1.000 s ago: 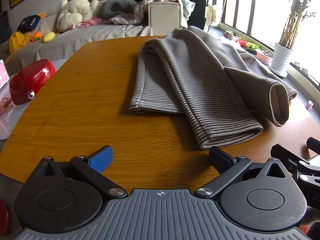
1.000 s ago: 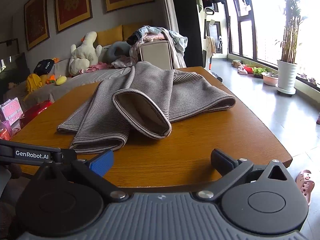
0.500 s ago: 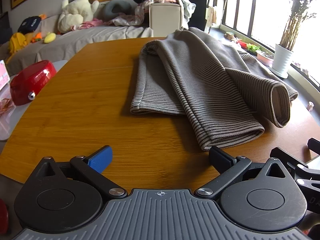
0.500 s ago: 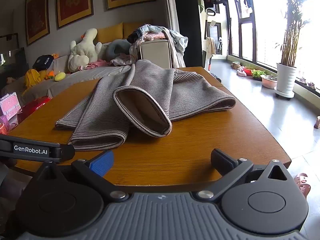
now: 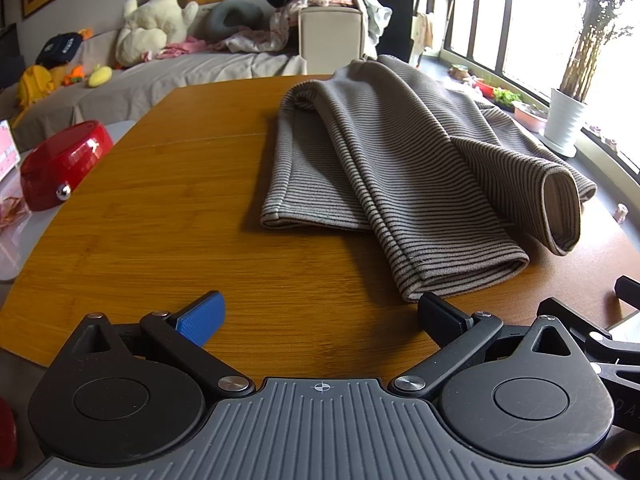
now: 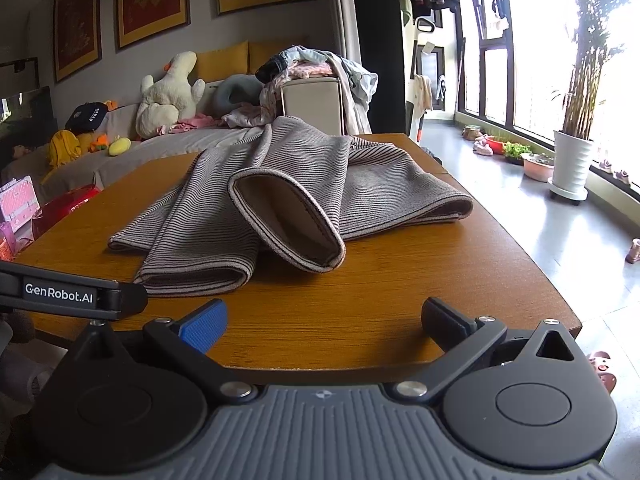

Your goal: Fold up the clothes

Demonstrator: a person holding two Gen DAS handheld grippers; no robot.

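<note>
Though the wooden table runs past the frame at its right end, the striped garment lies whole on it, loosely folded, one cuff gaping, just ahead of the left gripper and farther ahead of the right gripper; both stand spread, empty, scarcely moved since a second ago

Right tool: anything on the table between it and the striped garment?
No. In the right wrist view, only bare wooden table lies between the open right tool and the striped garment; nothing stands in that stretch.
</note>
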